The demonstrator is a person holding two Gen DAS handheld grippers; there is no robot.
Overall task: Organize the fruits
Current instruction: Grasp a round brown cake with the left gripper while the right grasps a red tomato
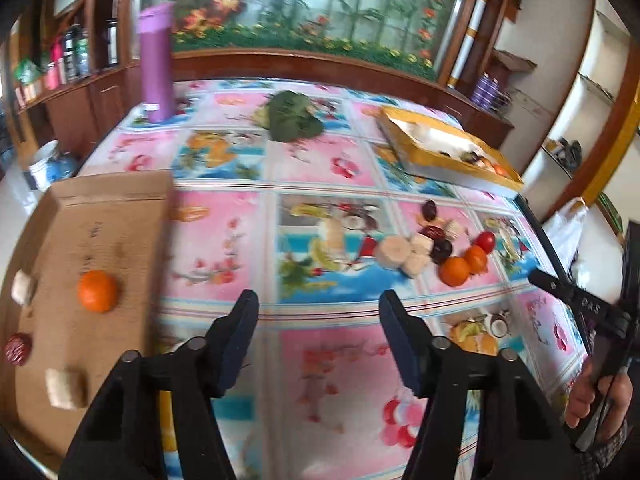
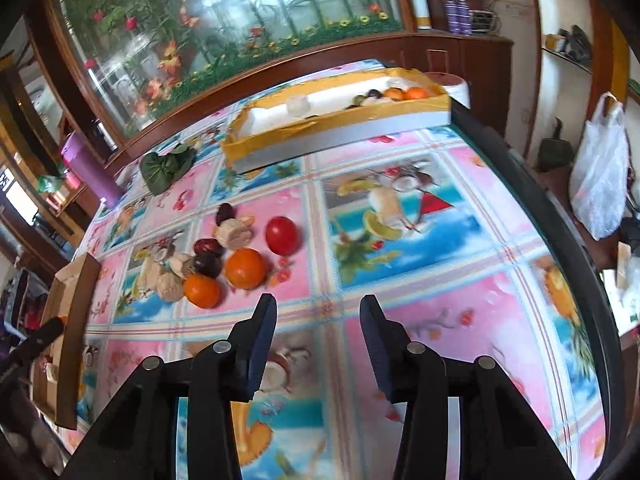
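Note:
A loose pile of fruit lies on the patterned tablecloth: two oranges (image 2: 245,268) (image 2: 202,290), a red tomato (image 2: 282,235), dark dates (image 2: 208,248) and pale banana pieces (image 2: 234,234). The pile also shows in the left wrist view (image 1: 454,270). A brown cardboard tray (image 1: 132,216) at the left holds an orange (image 1: 97,291), a red date (image 1: 18,349) and two pale pieces (image 1: 66,387). A yellow-rimmed box (image 2: 332,124) at the back holds several fruits (image 2: 400,94). My left gripper (image 1: 318,312) is open and empty over the cloth. My right gripper (image 2: 318,316) is open and empty, just right of the pile.
A purple bottle (image 1: 156,64) and a green leafy bundle (image 1: 294,116) stand at the table's far side. A wooden cabinet with a flowered glass panel (image 1: 304,12) runs behind. The table's right edge (image 2: 560,240) has a white plastic bag (image 2: 600,176) beyond it.

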